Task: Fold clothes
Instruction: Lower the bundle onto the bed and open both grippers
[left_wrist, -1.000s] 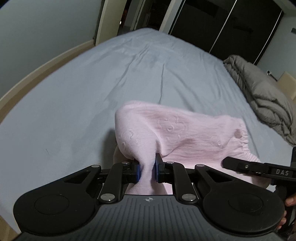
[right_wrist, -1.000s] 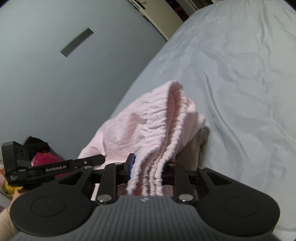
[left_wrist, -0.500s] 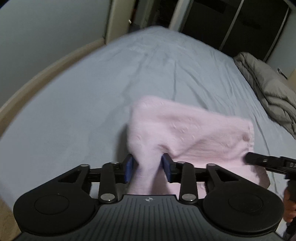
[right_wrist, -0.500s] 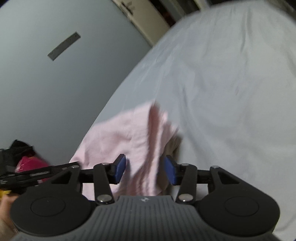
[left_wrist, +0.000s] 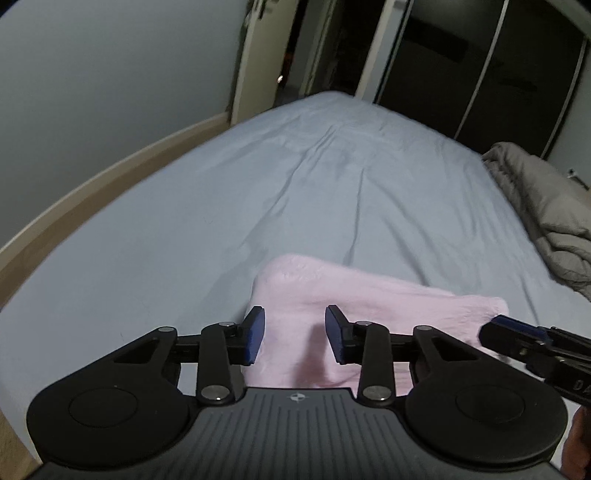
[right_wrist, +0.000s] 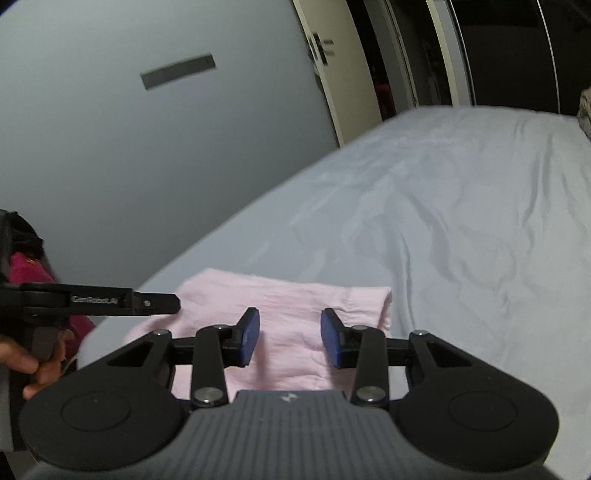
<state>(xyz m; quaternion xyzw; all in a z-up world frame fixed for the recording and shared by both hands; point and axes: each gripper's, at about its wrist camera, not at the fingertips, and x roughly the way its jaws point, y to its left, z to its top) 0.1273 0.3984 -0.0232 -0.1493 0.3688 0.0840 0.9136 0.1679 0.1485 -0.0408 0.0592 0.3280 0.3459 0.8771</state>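
A pink garment (left_wrist: 354, 299) lies folded flat on the light blue bed sheet (left_wrist: 258, 192) near the bed's front edge; it also shows in the right wrist view (right_wrist: 288, 299). My left gripper (left_wrist: 294, 339) is open and empty just above the garment's left part. My right gripper (right_wrist: 290, 338) is open and empty above the garment's right part. The right gripper's tip shows at the right edge of the left wrist view (left_wrist: 517, 332). The left gripper's finger shows at the left of the right wrist view (right_wrist: 155, 302).
A grey crumpled duvet (left_wrist: 546, 214) lies at the bed's right side. A wooden bed frame edge (left_wrist: 74, 206) runs along the left. A wall, a door and dark wardrobe doors (left_wrist: 480, 62) stand behind. A red item (right_wrist: 26, 269) sits at the left beyond the bed.
Both grippers opened and let go of the pink garment, then pulled up and back. The garment dropped and now lies flat on the sheet.
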